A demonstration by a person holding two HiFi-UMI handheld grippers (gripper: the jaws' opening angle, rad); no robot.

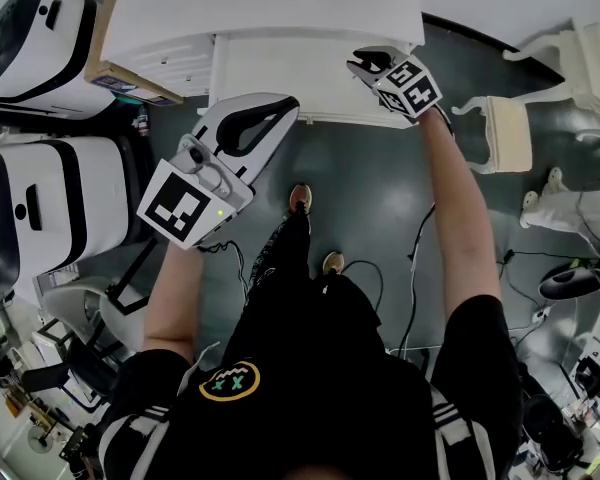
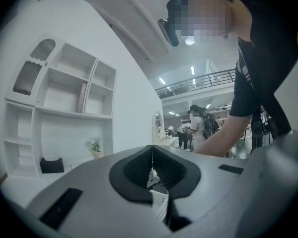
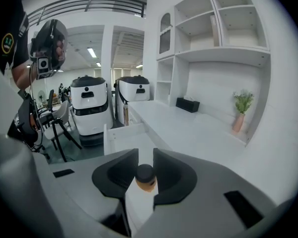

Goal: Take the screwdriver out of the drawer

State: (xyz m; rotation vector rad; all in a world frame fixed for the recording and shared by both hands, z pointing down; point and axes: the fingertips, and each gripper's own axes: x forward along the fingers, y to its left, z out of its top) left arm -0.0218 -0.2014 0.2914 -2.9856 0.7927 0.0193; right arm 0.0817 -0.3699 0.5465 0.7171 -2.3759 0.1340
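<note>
Head view: steeply down onto drawer (image 1: 280, 78). Right gripper view: angled down, same drawer. Left gripper view: level, facing shelves (image 2: 64, 98).

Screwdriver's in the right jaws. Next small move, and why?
Probably carry it over the desktop and set it down. The right gripper has its jaws clamped on the screwdriver, which looks clear of the open drawer. The left gripper is shut and empty.
</note>
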